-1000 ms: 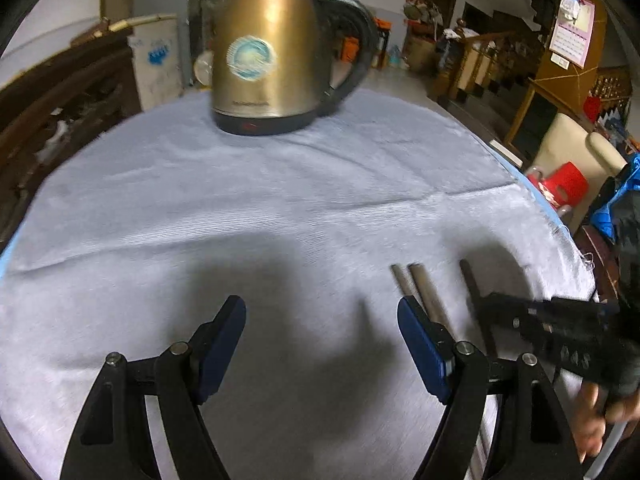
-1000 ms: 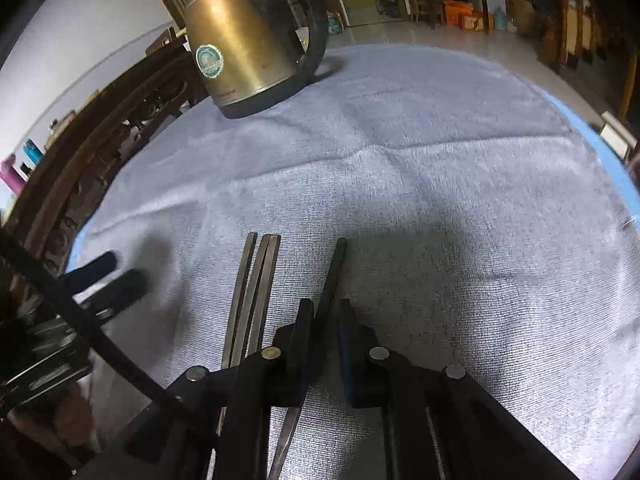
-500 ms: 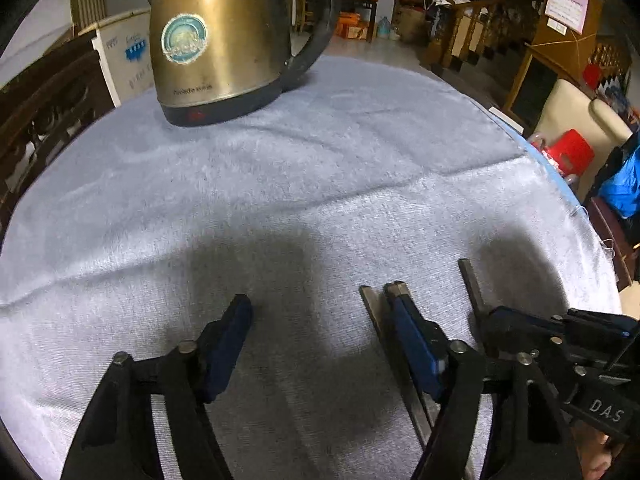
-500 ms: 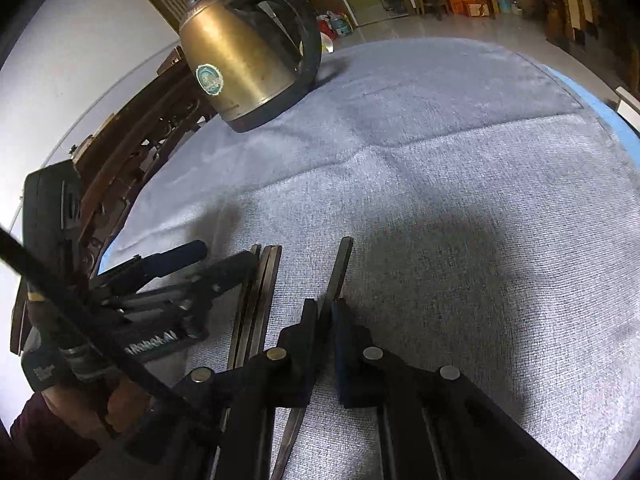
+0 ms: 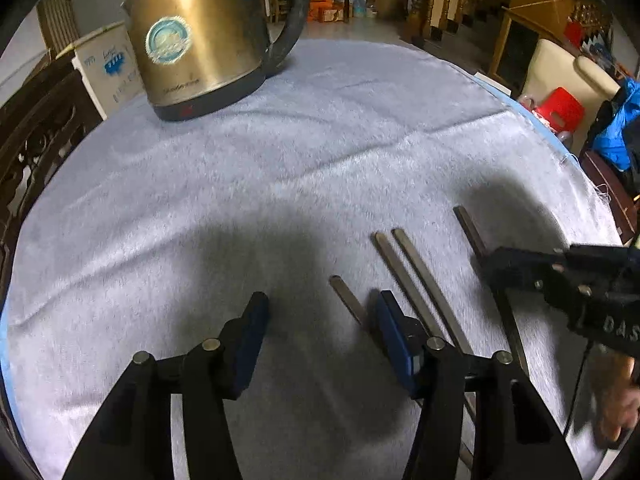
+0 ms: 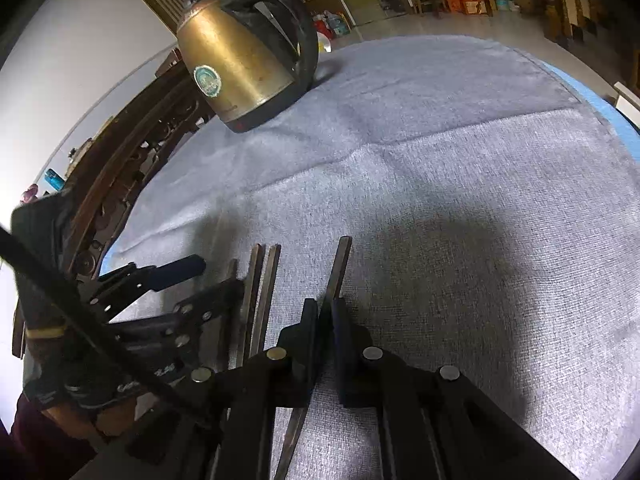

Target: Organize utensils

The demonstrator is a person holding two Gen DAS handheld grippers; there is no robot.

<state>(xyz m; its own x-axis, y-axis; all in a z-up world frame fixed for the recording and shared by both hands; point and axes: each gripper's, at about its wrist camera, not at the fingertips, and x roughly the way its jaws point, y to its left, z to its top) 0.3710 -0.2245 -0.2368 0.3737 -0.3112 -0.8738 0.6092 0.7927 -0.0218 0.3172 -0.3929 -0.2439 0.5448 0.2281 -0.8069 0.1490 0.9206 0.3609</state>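
Chopstick [image 6: 338, 270] clamped in right gripper [image 6: 326, 312] over grey cloth [image 6: 460, 184].

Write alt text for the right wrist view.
The right claw is shut on one metal chopstick lying on a grey cloth. Left of it lie more chopsticks beside the left claw; a brass kettle stands behind.

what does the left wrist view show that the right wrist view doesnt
Only the left wrist view shows the red stool and blue garment off the table, and a short bar lying clear between the left tongs.

Only the right wrist view shows the right tongs shut on a single bar.

Both show the kettle, the grey cloth and the paired bars.
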